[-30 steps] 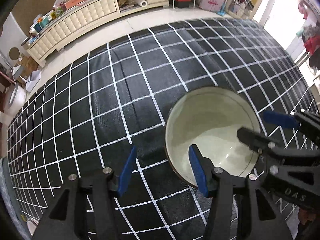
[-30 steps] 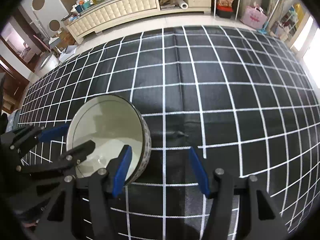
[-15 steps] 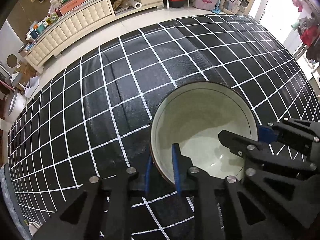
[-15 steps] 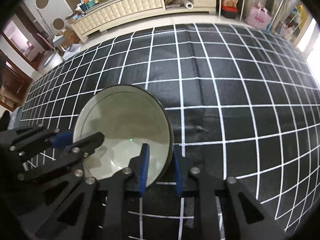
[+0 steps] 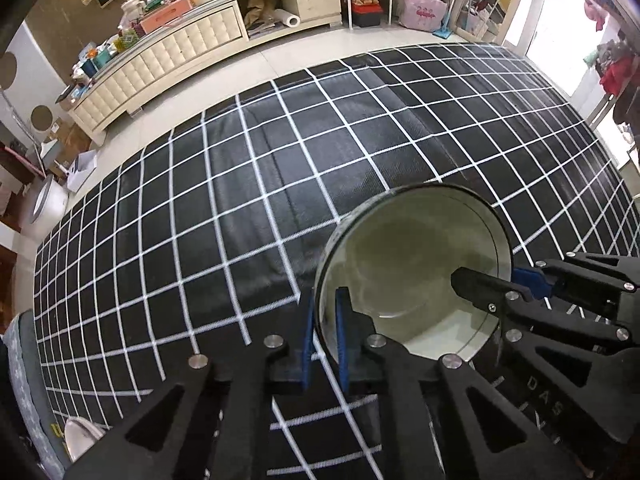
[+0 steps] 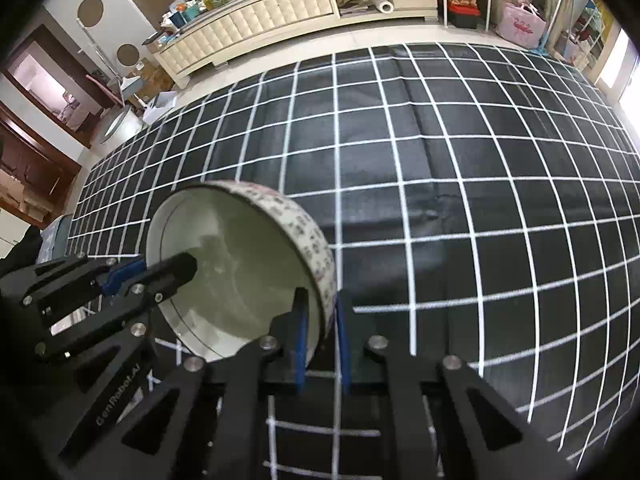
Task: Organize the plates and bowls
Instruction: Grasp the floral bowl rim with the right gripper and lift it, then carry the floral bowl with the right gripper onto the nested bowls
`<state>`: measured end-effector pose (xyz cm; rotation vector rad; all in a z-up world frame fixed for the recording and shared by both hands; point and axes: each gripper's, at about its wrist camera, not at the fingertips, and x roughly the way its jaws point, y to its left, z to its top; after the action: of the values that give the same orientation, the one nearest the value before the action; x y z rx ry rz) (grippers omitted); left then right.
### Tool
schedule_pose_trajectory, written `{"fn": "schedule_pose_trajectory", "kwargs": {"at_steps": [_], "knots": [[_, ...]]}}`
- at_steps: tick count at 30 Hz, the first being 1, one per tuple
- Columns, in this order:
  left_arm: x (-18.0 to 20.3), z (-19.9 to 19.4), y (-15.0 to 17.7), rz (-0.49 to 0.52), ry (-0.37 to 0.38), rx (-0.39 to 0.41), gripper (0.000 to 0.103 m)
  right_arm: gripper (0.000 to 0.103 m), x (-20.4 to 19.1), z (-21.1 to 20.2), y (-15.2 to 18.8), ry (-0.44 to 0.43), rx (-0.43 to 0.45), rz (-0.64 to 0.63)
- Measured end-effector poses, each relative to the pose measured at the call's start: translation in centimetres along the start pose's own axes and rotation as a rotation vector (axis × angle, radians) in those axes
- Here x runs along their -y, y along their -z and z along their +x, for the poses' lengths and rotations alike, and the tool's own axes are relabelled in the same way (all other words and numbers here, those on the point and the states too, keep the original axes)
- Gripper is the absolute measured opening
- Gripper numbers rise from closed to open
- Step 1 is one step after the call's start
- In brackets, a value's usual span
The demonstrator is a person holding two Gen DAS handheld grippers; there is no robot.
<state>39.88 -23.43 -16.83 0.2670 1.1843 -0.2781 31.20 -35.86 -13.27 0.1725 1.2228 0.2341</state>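
Observation:
A round bowl [image 5: 416, 272], pale inside with a dark rim and a patterned outer wall [image 6: 308, 232], hangs tilted just above the black grid cloth. My left gripper [image 5: 324, 320] grips its near left rim. Its jaws are closing, one blue pad inside the wall and one outside, both pressing on it. My right gripper [image 6: 322, 336] pinches the opposite rim the same way, jaws closing on the wall. Each gripper also shows in the other's view: the right gripper [image 5: 516, 280] and the left gripper [image 6: 132, 272].
A black tablecloth with white grid lines [image 5: 240, 184] covers the whole table. A pale rounded object [image 5: 80, 436] peeks in at the near left edge. Beyond the far edge lie a tiled floor and a long cream cabinet [image 6: 260, 20] loaded with clutter.
Both grippers went from open around the bowl's rim to shut on it. The bowl has come up off the cloth and tilted, and the views have pulled back a little.

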Motion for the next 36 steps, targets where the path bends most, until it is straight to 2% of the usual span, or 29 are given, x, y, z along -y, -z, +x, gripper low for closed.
{"fn": "schedule_pose_trajectory", "kwargs": {"at_steps": [10,18,29,36], "knots": [[-2.3,-6.3,3.6,-0.011,0.012,0.046,0.008,0.015,-4.8,-4.3,0.5,0.04,0.069,-0.069],[-5.1,-11.1,5.6,-0.052,0.016,0.096,0.008,0.014,-9.2,-7.0,1.5,0.024,0.105,-0.12],[-9.6,-17.3,9.2,-0.107,-0.019,0.161,0.008,0.014,-14.8,-9.0,2.8,0.003,0.13,-0.183],[-12.1,-18.9,11.6,-0.138,-0.016,0.182,0.008,0.014,-17.9,-8.6,4.0,-0.01,0.111,-0.212]]}}
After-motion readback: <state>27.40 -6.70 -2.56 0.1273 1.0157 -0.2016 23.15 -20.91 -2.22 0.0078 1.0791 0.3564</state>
